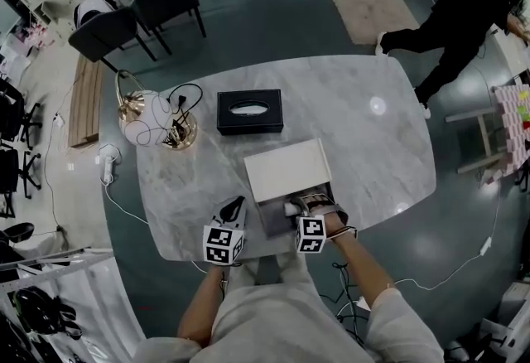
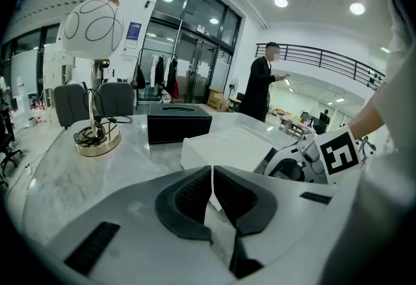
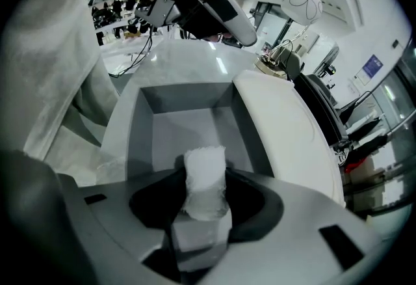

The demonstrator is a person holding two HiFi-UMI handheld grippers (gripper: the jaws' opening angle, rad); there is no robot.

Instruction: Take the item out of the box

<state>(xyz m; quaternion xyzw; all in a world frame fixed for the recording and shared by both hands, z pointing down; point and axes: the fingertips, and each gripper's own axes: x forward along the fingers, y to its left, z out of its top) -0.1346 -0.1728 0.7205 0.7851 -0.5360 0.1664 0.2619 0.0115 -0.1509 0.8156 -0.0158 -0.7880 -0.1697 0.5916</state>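
- Because the right gripper (image 1: 298, 206) covers it from above, the white roll (image 3: 205, 181) does not show in the head view; only the right gripper view shows it.
- In that view the right jaws are clenched on the roll, one dark pad on each side of it. The roll stands upright between them, over the open grey tray (image 3: 175, 122) of the box.
- Whether the roll's lower end touches the tray floor cannot be told, since the jaws hide it. Its frayed top edge suggests cloth or gauze, but the material is hard to make out.
- The white lid (image 1: 286, 169) covers the far part of the box, so only the near part of the tray is open.
- The left gripper (image 2: 212, 194) has its jaws pressed together with nothing between them. It sits just beside the box's near left corner.
- The person's body cuts off the near edge of the counter (image 1: 373, 146) in the head view.
- A second person in black (image 1: 464, 9) stands on the floor well beyond the counter, partly cut off by the picture's edge.
- Counted: two grippers, one box, one roll.
- Also on the counter are one black tissue box (image 1: 249, 111) beyond the lid and one globe lamp (image 1: 142, 114) on a gold base with a coiled cable, to the left.
- Two dark chairs (image 1: 137, 9) stand on the floor past the lamp.
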